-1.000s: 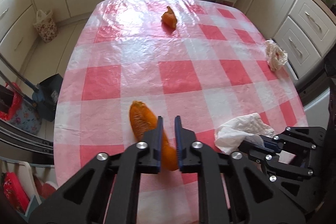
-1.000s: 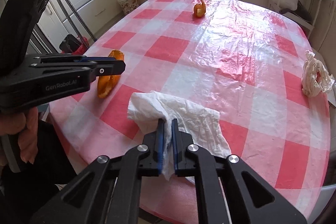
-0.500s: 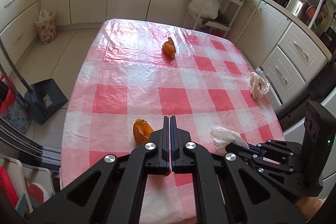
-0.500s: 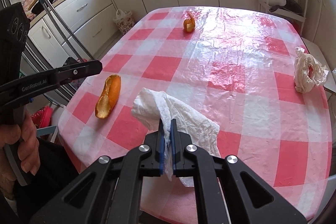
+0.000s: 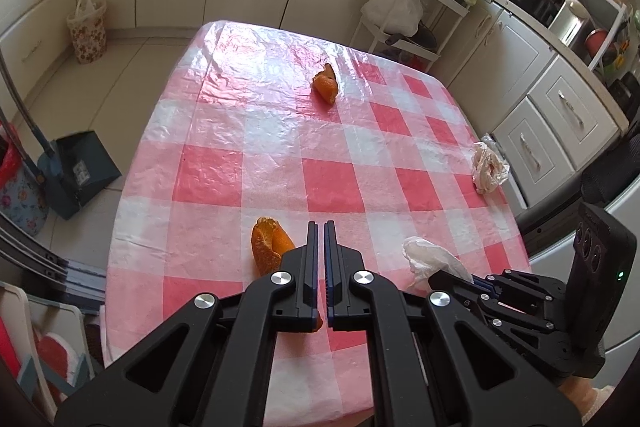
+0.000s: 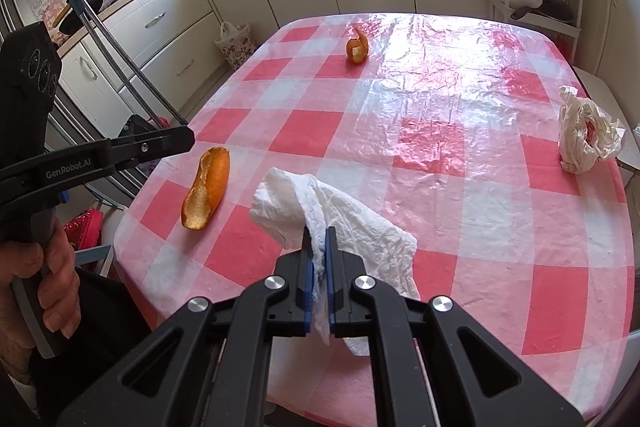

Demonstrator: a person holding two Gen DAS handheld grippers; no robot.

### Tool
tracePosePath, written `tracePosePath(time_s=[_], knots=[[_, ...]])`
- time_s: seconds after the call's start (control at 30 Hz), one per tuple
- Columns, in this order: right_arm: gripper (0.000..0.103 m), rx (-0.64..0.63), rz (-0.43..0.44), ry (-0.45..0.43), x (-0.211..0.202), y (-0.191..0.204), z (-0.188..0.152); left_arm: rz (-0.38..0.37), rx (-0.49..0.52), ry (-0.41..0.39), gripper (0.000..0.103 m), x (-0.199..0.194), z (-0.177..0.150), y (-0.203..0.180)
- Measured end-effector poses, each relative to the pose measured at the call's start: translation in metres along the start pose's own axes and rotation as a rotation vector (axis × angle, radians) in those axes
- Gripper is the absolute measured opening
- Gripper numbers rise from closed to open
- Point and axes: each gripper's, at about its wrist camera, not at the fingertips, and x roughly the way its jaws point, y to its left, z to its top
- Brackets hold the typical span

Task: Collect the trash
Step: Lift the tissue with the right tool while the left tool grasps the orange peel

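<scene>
My right wrist view gives me what the left cannot: the right gripper [image 6: 319, 239] is clenched on a crumpled white tissue [image 6: 352, 227], whose folds rise between the blue pads and drape down toward the worktop [image 6: 460, 131]. In the left wrist view I see only the tissue's bunched end [image 5: 430, 259] poking out past the right gripper's black frame [image 5: 480, 281] at the lower right.

The left gripper [image 5: 321, 239] has its jaws drawn together with nothing between them. The right view shows it from the side [image 6: 188, 141], hanging above the worktop's near-left corner, apart from the long orange peel [image 6: 208, 193] that lies below and just beside its tip. From the left camera that peel [image 5: 270, 251] is partly hidden behind the left finger [image 5: 308, 267].

A second, curled orange peel [image 6: 357, 49] sits well apart near the far end of the red-and-white checked cloth, and a crumpled plastic bag [image 6: 586, 135] with something red inside rests at the right edge.

Off the worktop I see a dark dustpan [image 5: 78, 171] on the floor to the left, a flowered bag [image 5: 87, 31] against the cabinets, and a white rack [image 5: 404, 7] with a bag hanging on it.

Both grippers point steeply down toward the cloth. A hand [image 6: 44, 267] wraps the left gripper's handle at the lower left of the right view.
</scene>
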Motion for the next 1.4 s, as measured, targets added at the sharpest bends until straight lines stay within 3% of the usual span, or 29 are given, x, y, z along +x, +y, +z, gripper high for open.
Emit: tracePosePath(time_s=[0.23,0.33,0.43,0.53,0.63,0.7,0.77,0.83,0.9,1.0,1.07,1.2,1.37,1.4], knots=[[0.006,0.037,0.019,-0.02,-0.005,-0.006,0.002,-0.087,-0.196,-0.014,0.028,-0.007,-0.001,0.039],[0.006,0.061,0.033,-0.029,-0.007,-0.01,0.003,-0.076,-0.224,-0.009,0.033,-0.005,-0.003,0.044],[0.007,0.082,0.049,-0.043,-0.01,-0.013,0.004,-0.028,-0.149,0.016,0.041,0.003,-0.004,0.027],[0.007,0.099,0.062,-0.054,-0.012,-0.015,0.005,0.03,-0.013,0.058,0.049,0.017,-0.008,-0.002],[0.007,0.121,0.072,-0.061,-0.013,-0.019,0.005,0.154,0.12,0.104,0.052,0.035,-0.014,-0.027],[0.007,0.134,0.078,-0.065,-0.014,-0.023,0.005,0.22,0.17,0.113,0.052,0.044,-0.018,-0.035],[0.007,0.143,0.082,-0.069,-0.015,-0.024,0.005,0.235,0.183,0.115,0.05,0.047,-0.018,-0.037],[0.008,0.149,0.089,-0.075,-0.017,-0.027,0.005,0.249,0.178,0.11,0.034,0.046,-0.018,-0.035],[0.008,0.155,0.101,-0.088,-0.02,-0.026,0.005,0.218,0.14,0.102,0.011,0.042,-0.015,-0.027],[0.008,0.161,0.12,-0.118,-0.025,-0.025,0.006,0.152,0.085,0.084,0.001,0.032,-0.013,-0.014],[0.008,0.166,0.132,-0.142,-0.03,-0.026,0.006,0.093,0.073,0.045,0.0,0.021,-0.011,-0.013],[0.008,0.178,0.154,-0.183,-0.038,-0.03,0.007,0.062,0.113,-0.016,0.001,0.005,-0.015,-0.023],[0.008,0.189,0.17,-0.196,-0.041,-0.032,0.006,0.12,0.125,0.012,0.002,0.01,-0.021,-0.023],[0.008,0.189,0.173,-0.197,-0.041,-0.033,0.007,0.131,0.126,0.022,0.01,0.011,-0.022,-0.02]])
